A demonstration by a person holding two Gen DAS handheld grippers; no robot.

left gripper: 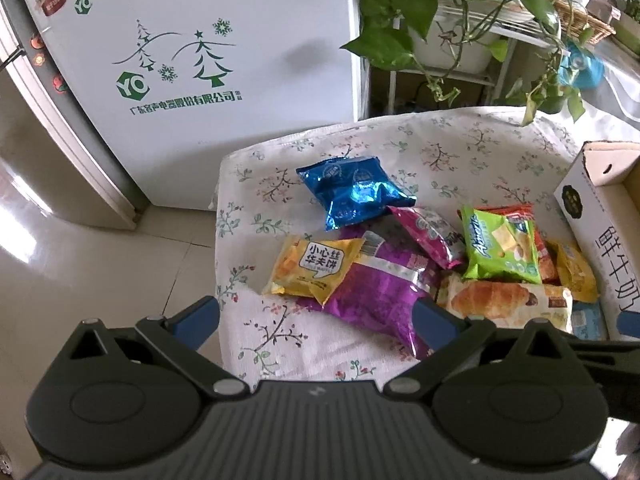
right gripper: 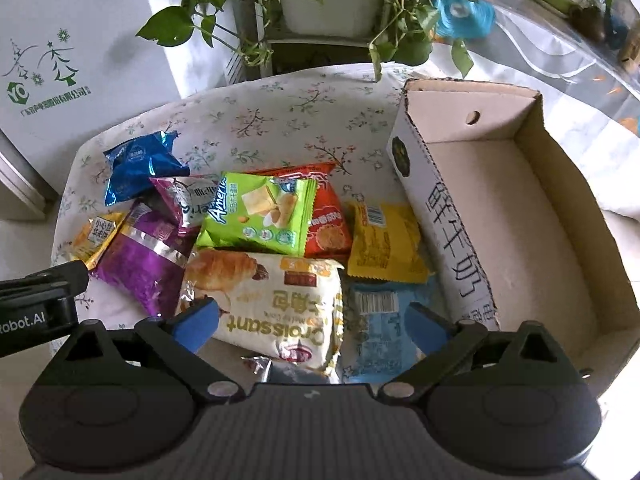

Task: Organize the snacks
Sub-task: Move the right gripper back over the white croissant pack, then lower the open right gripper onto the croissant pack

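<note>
Croissant pack (right gripper: 276,304) lies atop the snack pile on the floral cloth (right gripper: 280,112), just left of the empty cardboard box (right gripper: 532,216). Right gripper (right gripper: 312,322) wide, straddling it w/ nothing held; left gripper (left gripper: 316,316) wide over purple bag (left gripper: 376,296). Pinch mid-pack, lift clear, then box.

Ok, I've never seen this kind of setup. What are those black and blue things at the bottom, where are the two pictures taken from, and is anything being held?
They are two hand-held grippers a person carries, each with a fisheye camera looking along its blue fingers. One picture is from the left gripper, the other from the right gripper. Both are open and hold nothing. On the floral cloth lies a pile of snack packets, among them a blue packet, a purple bag, a green packet and a croissant pack. Beside them stands an empty cardboard box.
</note>
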